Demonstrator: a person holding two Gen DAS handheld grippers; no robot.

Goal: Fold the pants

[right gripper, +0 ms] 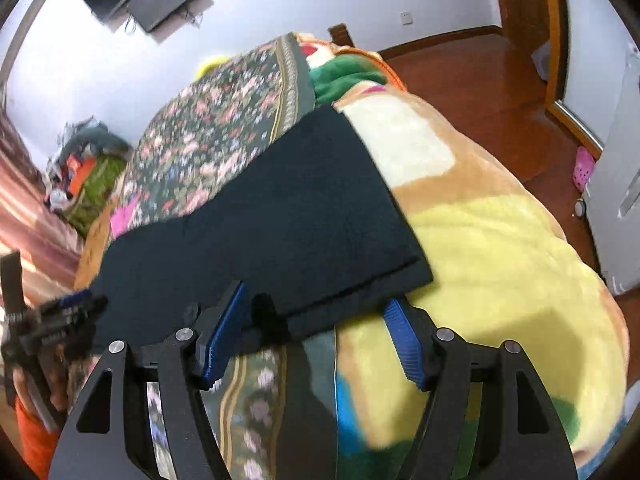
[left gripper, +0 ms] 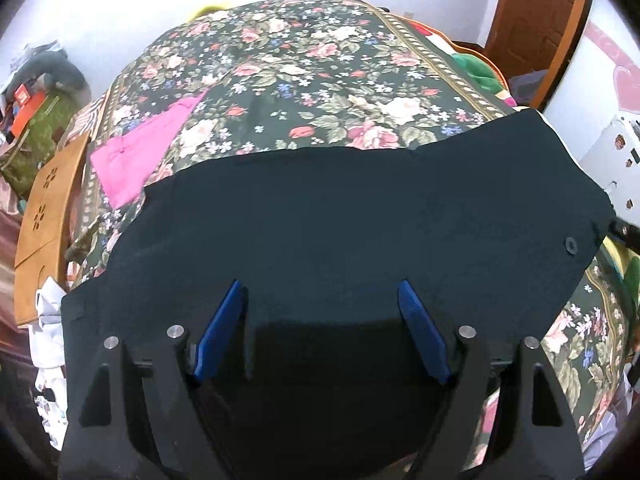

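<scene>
The dark navy pants (left gripper: 340, 220) lie spread flat across the near side of the bed, with a button (left gripper: 571, 245) near their right end. My left gripper (left gripper: 320, 292) is open and hovers over the pants' near edge, blue pads wide apart. In the right wrist view the pants (right gripper: 288, 216) run as a long dark band to a square hem end (right gripper: 360, 292). My right gripper (right gripper: 316, 300) is open just at that hem end, its fingers on either side of the near corner. The left gripper (right gripper: 76, 304) shows blurred at the left.
A floral bedspread (left gripper: 300, 72) covers the bed. A folded pink garment (left gripper: 140, 152) lies at the left. A yellow and tan blanket (right gripper: 480, 240) drapes the bed's right side. A wooden chair (left gripper: 44, 208) and clutter stand left; wood floor (right gripper: 480, 72) and door are to the right.
</scene>
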